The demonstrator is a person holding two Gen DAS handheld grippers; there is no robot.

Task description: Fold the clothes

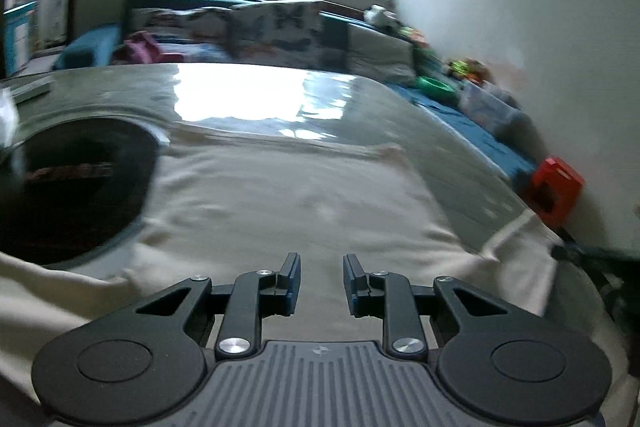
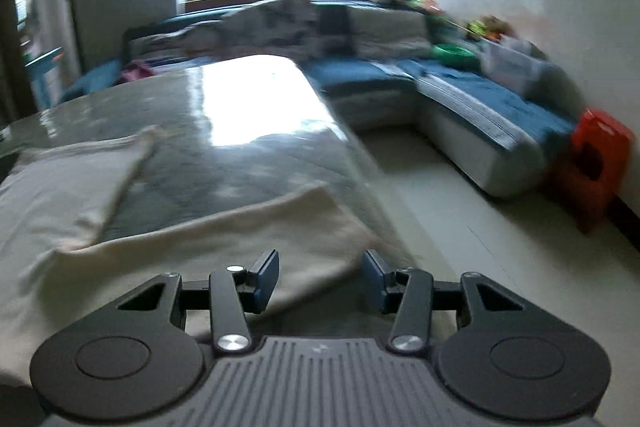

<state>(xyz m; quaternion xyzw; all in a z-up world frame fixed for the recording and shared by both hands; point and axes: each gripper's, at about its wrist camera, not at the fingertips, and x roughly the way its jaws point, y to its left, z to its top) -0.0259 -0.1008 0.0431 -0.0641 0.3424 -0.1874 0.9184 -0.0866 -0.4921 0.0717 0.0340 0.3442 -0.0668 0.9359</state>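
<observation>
A cream garment [image 1: 280, 203] lies spread on a glossy grey table [image 1: 256, 95]. In the left wrist view my left gripper [image 1: 322, 283] is open and empty, low over the garment's near part. In the right wrist view the garment [image 2: 224, 239] lies across the table [image 2: 240, 131], with one part stretching toward the table's right edge and another part [image 2: 68, 183] at the left. My right gripper [image 2: 320, 281] is open and empty, just above the garment's right end near the table edge.
A round black object [image 1: 76, 187] lies on the table left of the garment. A blue and grey corner sofa [image 2: 460, 95] with cushions and toys stands behind and to the right. A red stool [image 2: 596, 167] stands by the wall. The bare floor [image 2: 460, 227] lies right of the table.
</observation>
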